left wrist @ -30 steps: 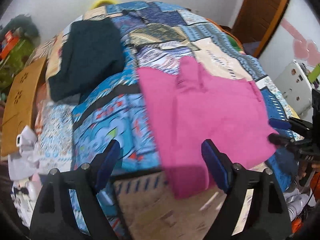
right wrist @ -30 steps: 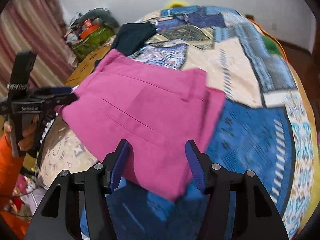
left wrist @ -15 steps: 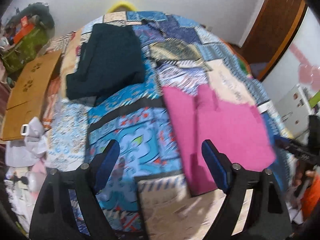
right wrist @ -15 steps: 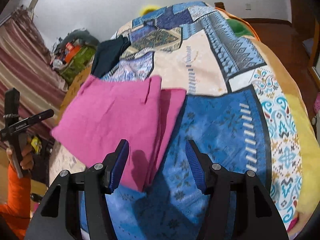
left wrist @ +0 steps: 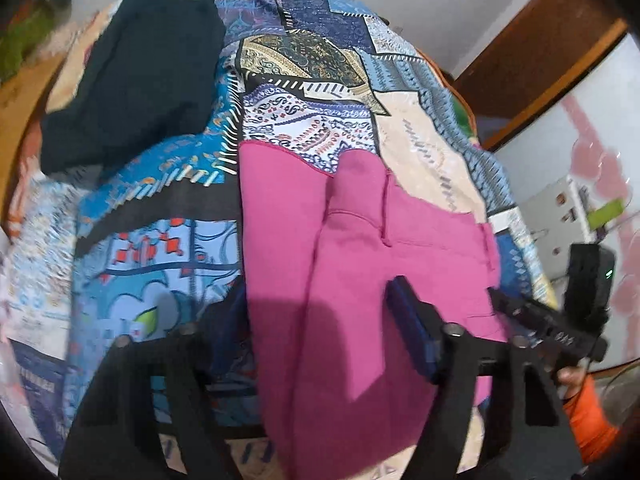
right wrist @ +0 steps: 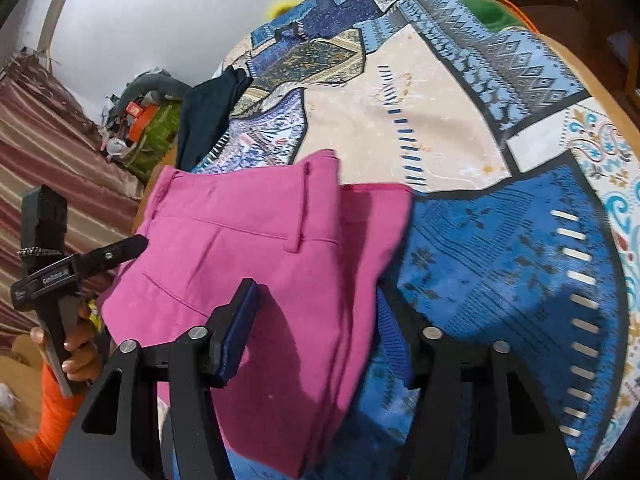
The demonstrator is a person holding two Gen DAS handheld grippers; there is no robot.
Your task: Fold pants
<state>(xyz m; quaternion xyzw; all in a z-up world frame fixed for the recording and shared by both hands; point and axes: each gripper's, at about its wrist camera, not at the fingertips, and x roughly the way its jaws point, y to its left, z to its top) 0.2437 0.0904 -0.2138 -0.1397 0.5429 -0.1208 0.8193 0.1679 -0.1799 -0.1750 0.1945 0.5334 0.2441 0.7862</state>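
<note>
Pink pants (left wrist: 360,264) lie folded on a patchwork bedspread (left wrist: 160,248); they also show in the right wrist view (right wrist: 256,264), waistband and belt loop toward the far side. My left gripper (left wrist: 316,320) is open, its jaws straddling the near left edge of the pants, the cloth lying between the fingers. My right gripper (right wrist: 316,328) is open, its jaws straddling the pants' near right corner. Each gripper shows in the other's view, the right one (left wrist: 560,320) beside the pants' right edge, the left one (right wrist: 80,264) at their left edge.
A folded dark garment (left wrist: 136,80) lies at the far left of the bed. A wooden board (left wrist: 16,96) and clutter (right wrist: 140,120) sit off the bed's left side. A wooden door (left wrist: 540,60) and a white appliance (left wrist: 568,216) stand to the right.
Both grippers have come down and in toward the pants, which now lie between each pair of open fingers. The pants look folded narrower than a second ago.
</note>
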